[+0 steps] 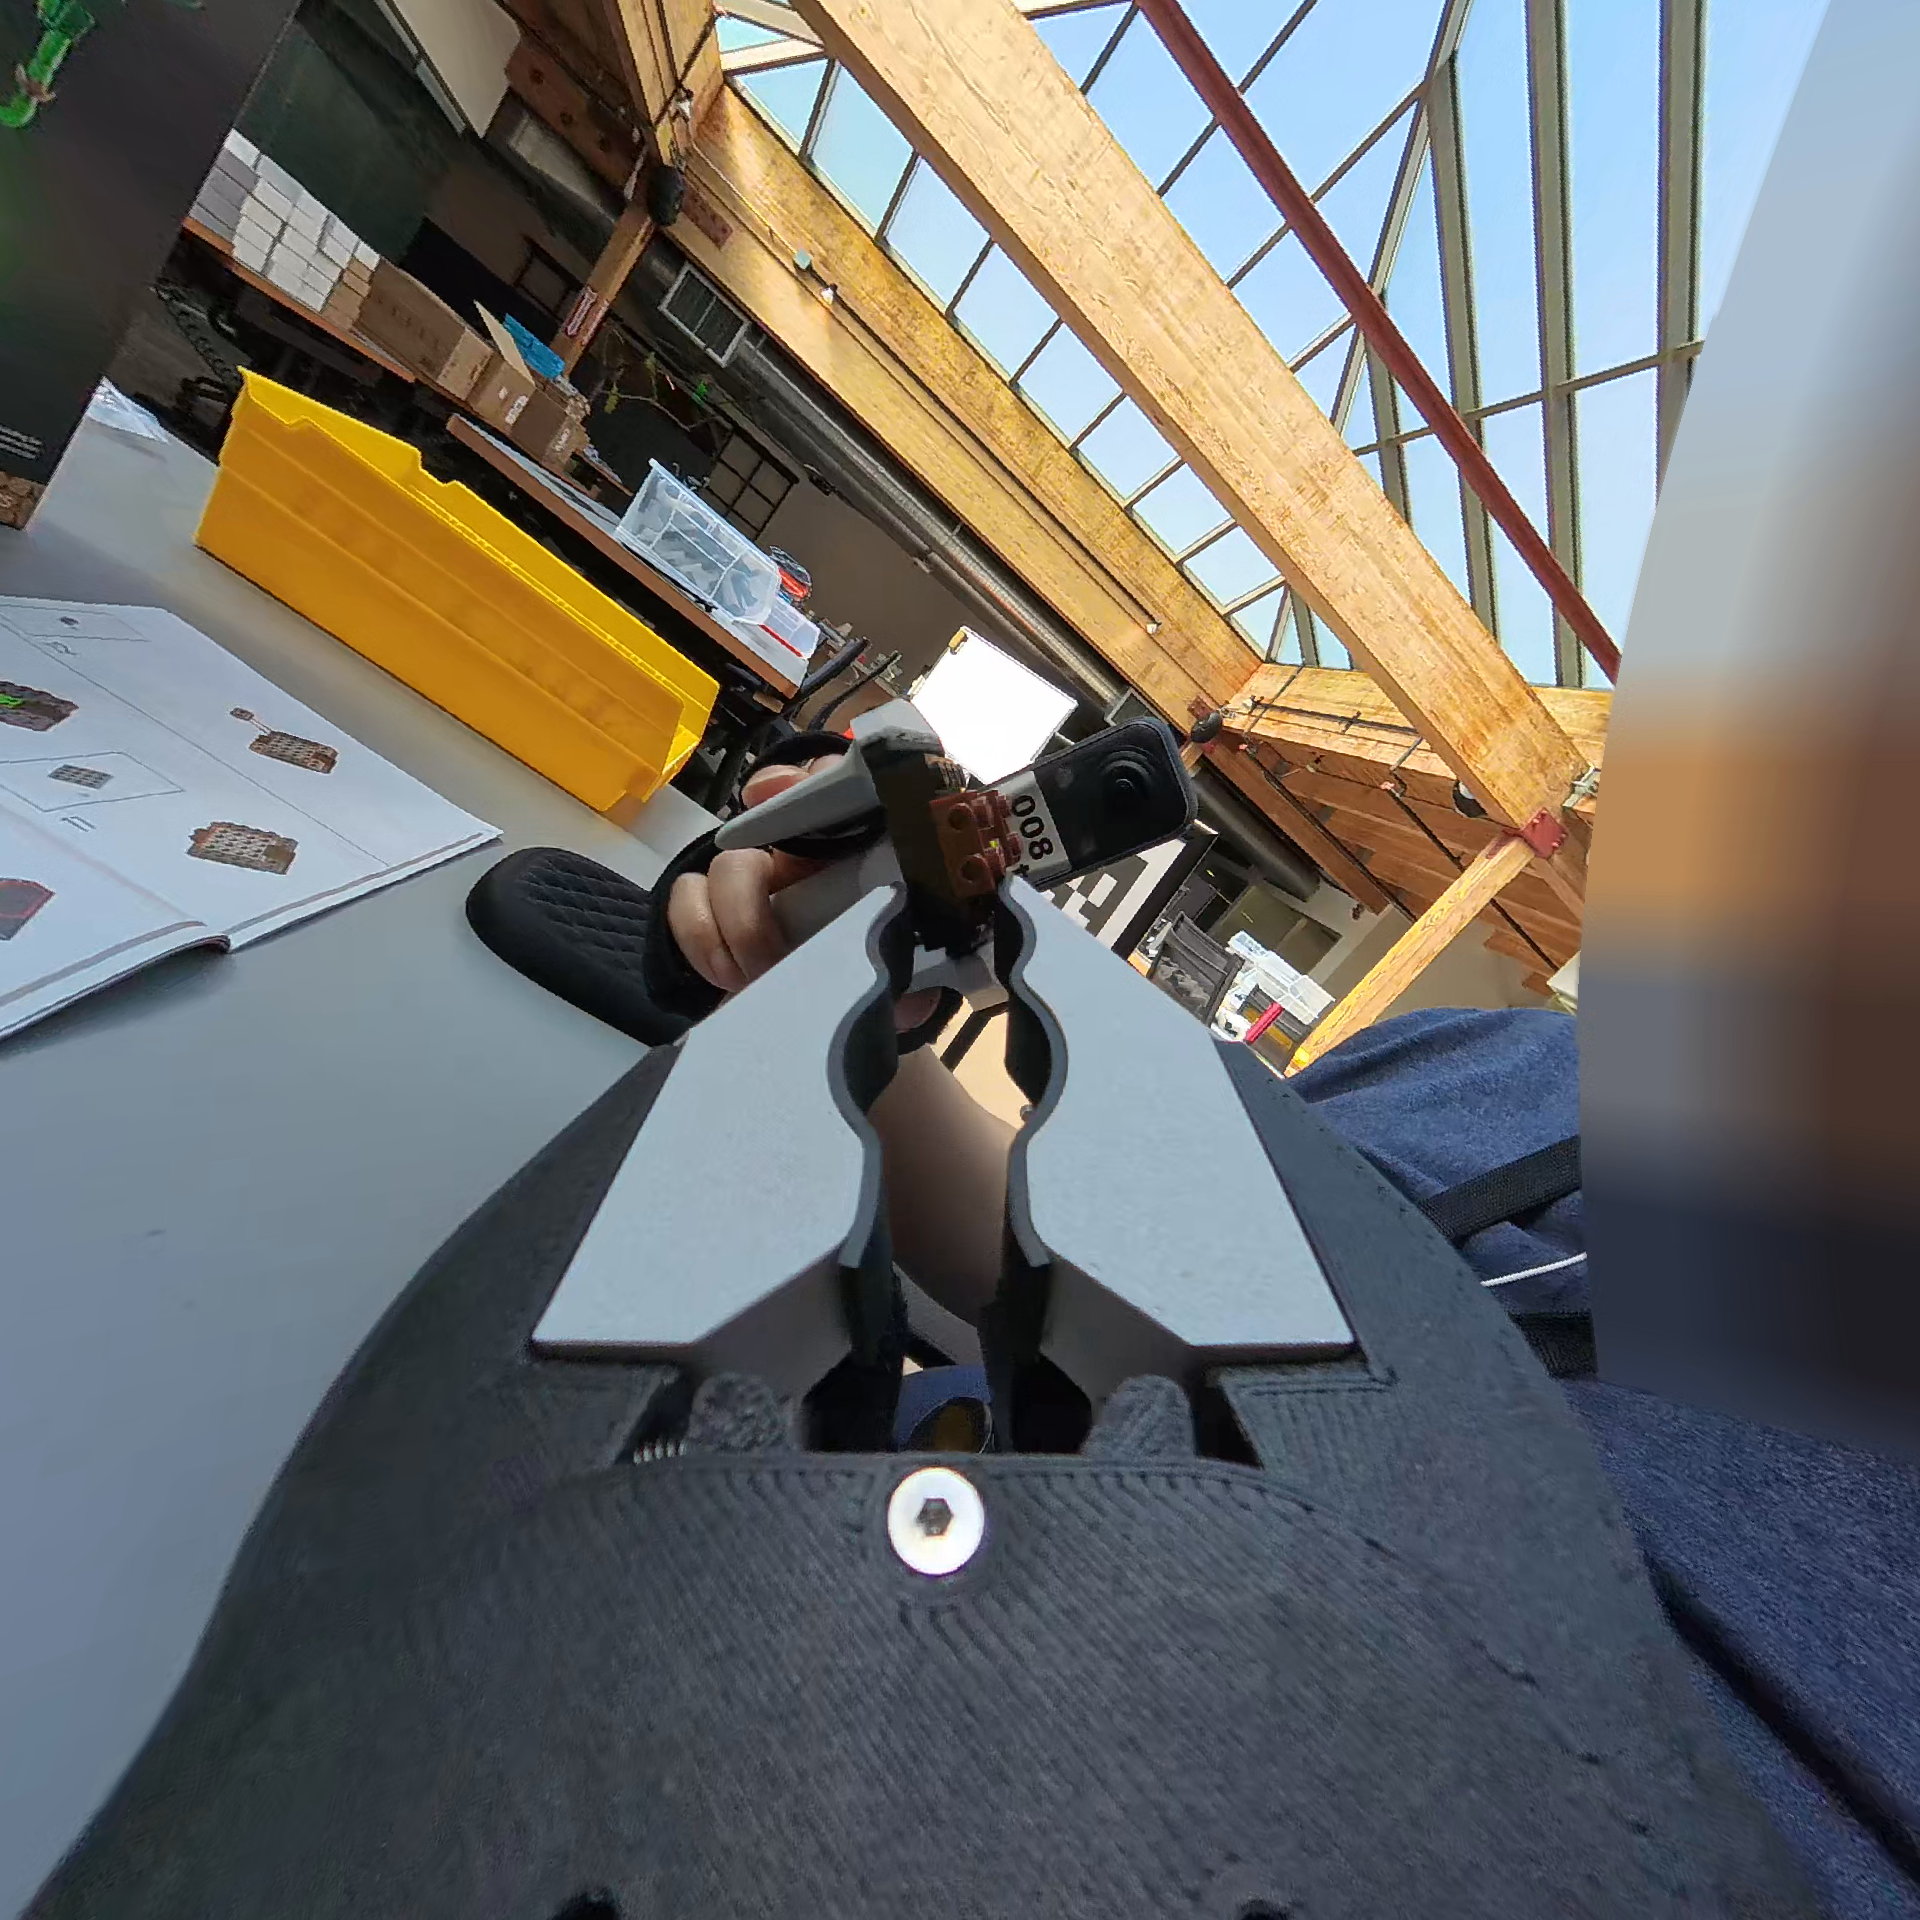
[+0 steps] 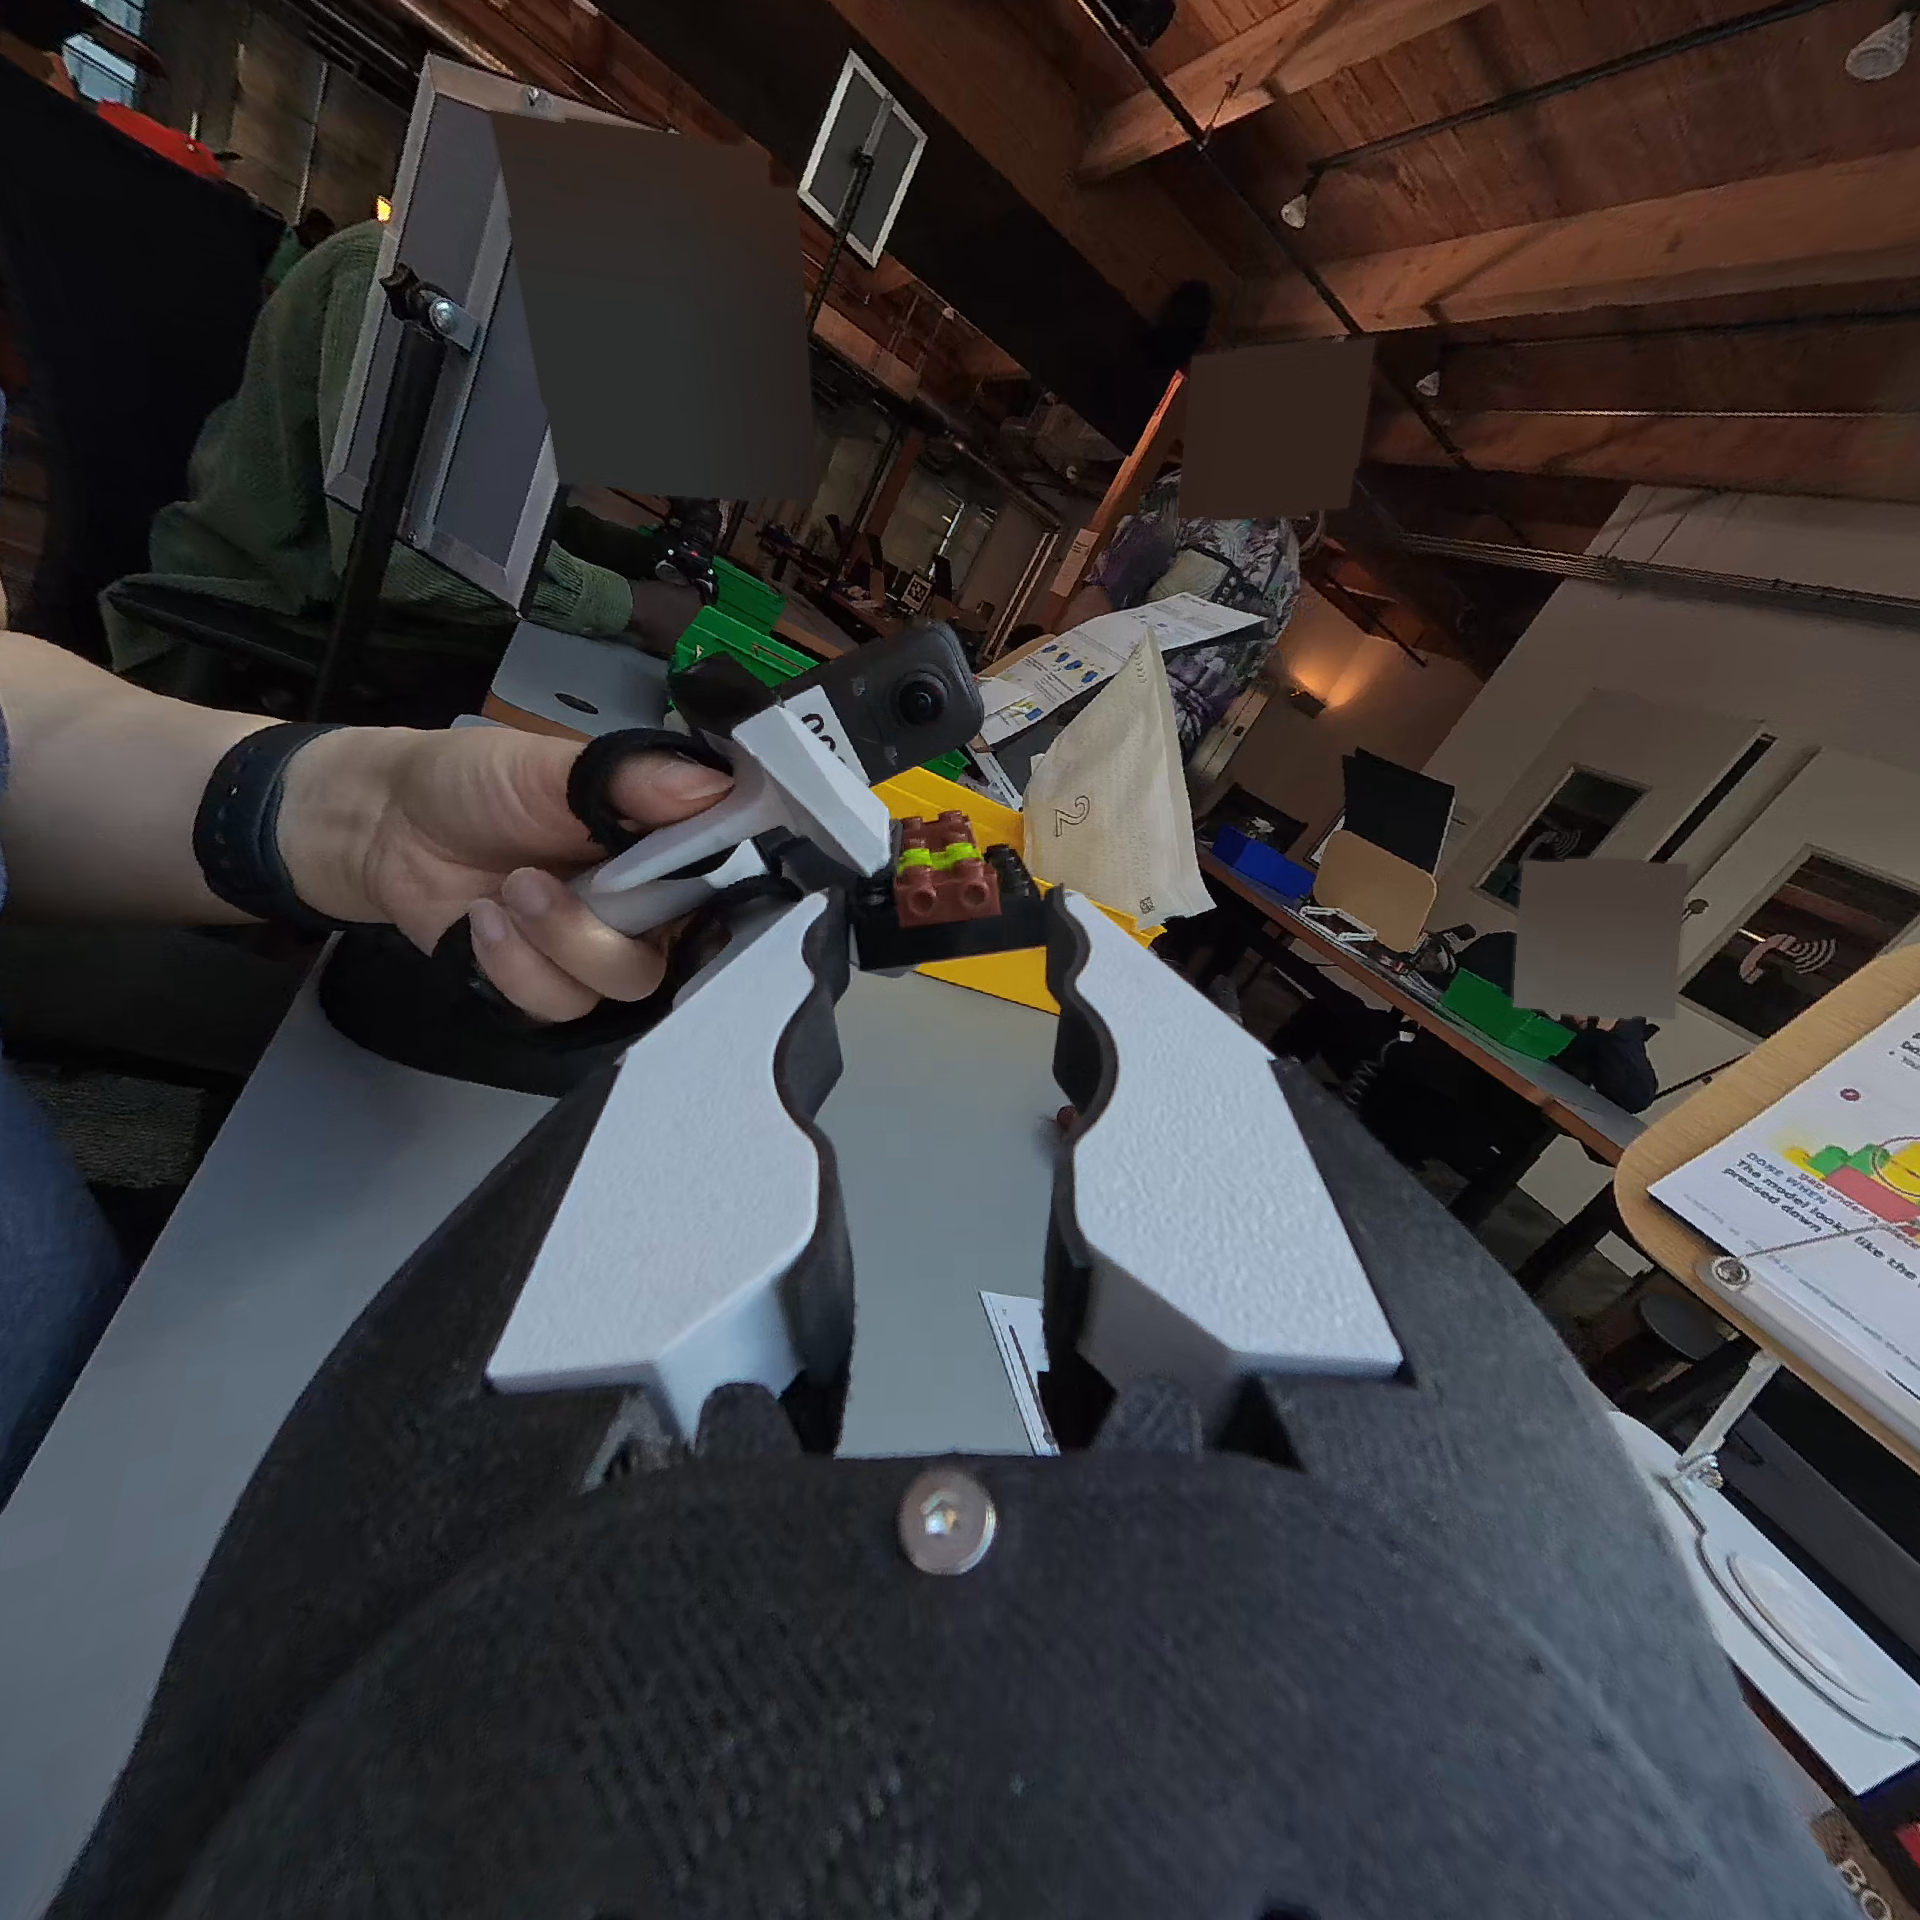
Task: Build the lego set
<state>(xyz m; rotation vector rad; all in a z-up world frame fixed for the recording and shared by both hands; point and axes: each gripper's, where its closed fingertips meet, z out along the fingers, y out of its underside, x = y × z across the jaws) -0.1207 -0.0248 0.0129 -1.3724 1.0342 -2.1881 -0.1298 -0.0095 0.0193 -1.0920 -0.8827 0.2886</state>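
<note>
A small lego assembly [image 2: 940, 904] has a black base, reddish-brown bricks and a lime-green strip. It is held in the air above the grey table [image 2: 935, 1143]. My right gripper [image 2: 940, 914] is shut on its black base, one fingertip on each side. My left gripper [image 1: 948, 896] faces it from the opposite side and is shut on the same assembly [image 1: 971, 844], with its tips on the black lower part. Each view shows the other gripper and the hand holding it behind the assembly. The contact points are partly hidden.
A yellow bin [image 1: 436, 582] and an open instruction booklet [image 1: 156, 779] lie on the table, with a black box [image 1: 94, 260] behind and a black padded rest [image 1: 561, 925] nearby. A numbered paper bag [image 2: 1112, 821] stands by the bin. A clipboard [image 2: 1818, 1195] is at right. The black padded rest [image 1: 561, 925] is about equally far from each gripper, around 30 cm.
</note>
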